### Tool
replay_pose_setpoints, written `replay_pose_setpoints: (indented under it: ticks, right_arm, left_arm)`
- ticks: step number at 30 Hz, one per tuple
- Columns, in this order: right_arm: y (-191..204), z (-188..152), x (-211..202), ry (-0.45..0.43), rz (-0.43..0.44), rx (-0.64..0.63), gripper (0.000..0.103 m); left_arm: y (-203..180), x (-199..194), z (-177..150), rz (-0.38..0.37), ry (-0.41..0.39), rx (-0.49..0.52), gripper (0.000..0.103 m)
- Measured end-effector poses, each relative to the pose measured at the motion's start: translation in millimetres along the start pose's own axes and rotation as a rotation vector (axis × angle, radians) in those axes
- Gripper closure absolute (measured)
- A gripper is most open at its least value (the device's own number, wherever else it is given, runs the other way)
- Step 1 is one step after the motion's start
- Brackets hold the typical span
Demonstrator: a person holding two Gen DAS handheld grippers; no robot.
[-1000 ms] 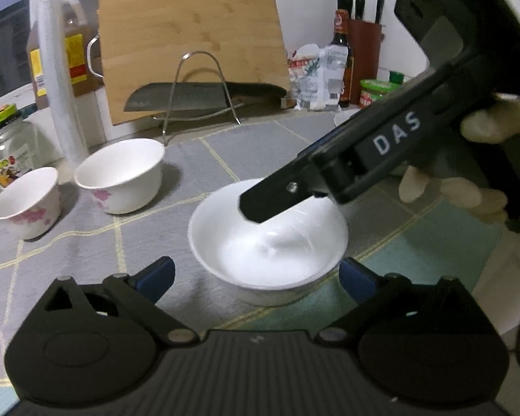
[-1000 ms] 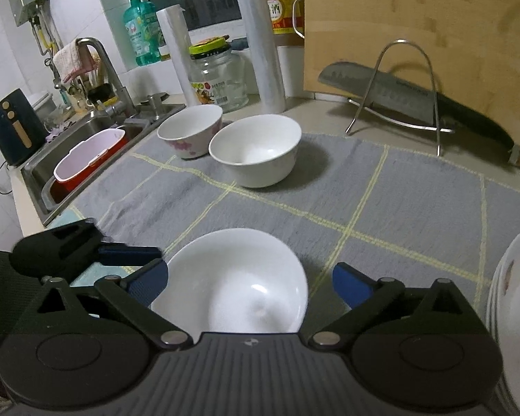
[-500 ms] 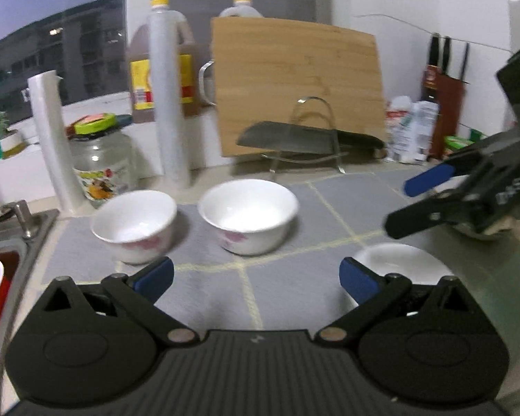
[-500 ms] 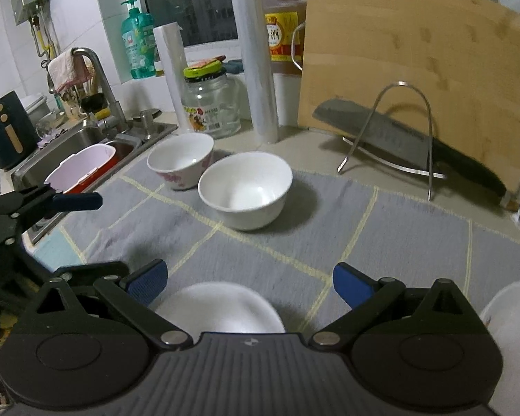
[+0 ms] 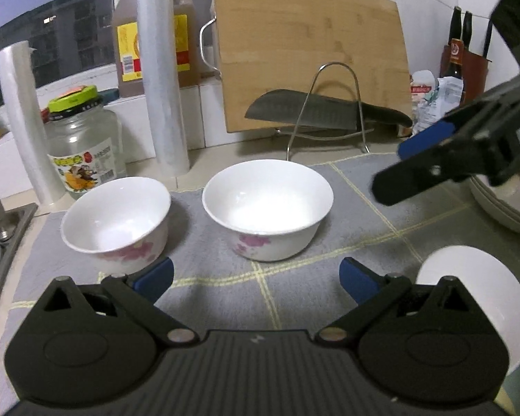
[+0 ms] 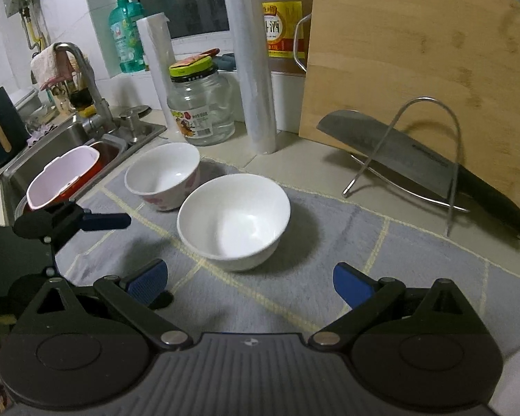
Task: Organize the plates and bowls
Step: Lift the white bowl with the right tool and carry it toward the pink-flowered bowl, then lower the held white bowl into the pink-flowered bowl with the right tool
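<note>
Two white bowls with pink flowers stand side by side on the grey mat: a small bowl (image 5: 114, 218) (image 6: 163, 176) on the left and a larger bowl (image 5: 267, 208) (image 6: 234, 222) to its right. My left gripper (image 5: 256, 277) is open and empty, just short of them. My right gripper (image 6: 249, 282) is open too, with the larger bowl ahead of it; in the left wrist view the right gripper (image 5: 390, 170) hovers at the right. A plain white bowl (image 5: 475, 298) lies at lower right, partly hidden. A stack of plates (image 5: 502, 211) sits at the right edge.
A knife on a wire rack (image 6: 416, 163) leans before a cutting board (image 5: 312, 52) at the back. A glass jar (image 6: 199, 111), wrap rolls (image 5: 159, 79) and an oil jug (image 6: 284, 20) line the wall. The sink (image 6: 62, 145) holding a pink tub (image 6: 64, 176) lies left of the mat.
My left gripper swung left from the plain white bowl to face the two flowered bowls. My right gripper pulled off the plain bowl, which dropped out of its view.
</note>
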State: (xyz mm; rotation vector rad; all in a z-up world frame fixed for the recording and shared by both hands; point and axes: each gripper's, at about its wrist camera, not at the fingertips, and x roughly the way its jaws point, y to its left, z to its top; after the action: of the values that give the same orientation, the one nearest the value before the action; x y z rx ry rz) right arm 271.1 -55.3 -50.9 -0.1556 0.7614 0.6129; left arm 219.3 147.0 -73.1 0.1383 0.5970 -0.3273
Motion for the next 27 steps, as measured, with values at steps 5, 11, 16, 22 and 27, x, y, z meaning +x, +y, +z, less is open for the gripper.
replay_pose_setpoints:
  ticks: [5,11,16,22,27]
  right_arm:
    - [-8.8,13.9,26.2,0.024,0.032,-0.006,0.000]
    - [-17.8,25.5,53.5,0.055,0.059,-0.019,0.000]
    - [-22.1,33.4,72.3,0.074,0.077,-0.022,0.000]
    - [-19.5,41.8,84.3,0.079,0.106,-0.041,0.000]
    - [-14.6,47.1,92.1,0.083,0.105,-0.071,0.003]
  left_arm:
    - [-1.1,15.1,4.8,-0.002,0.013,-0.003,0.002]
    - [-1.3,29.0,10.5,0.002,0.023,-0.018,0.002]
    - [-1.6,35.9,13.7,-0.009,0.025,-0.015,0.002]
    - [-0.6,43.4,15.8,-0.014,0.032,-0.007,0.003]
    - [1.1,49.1,19.0,-0.015,0.038,0.000,0.005]
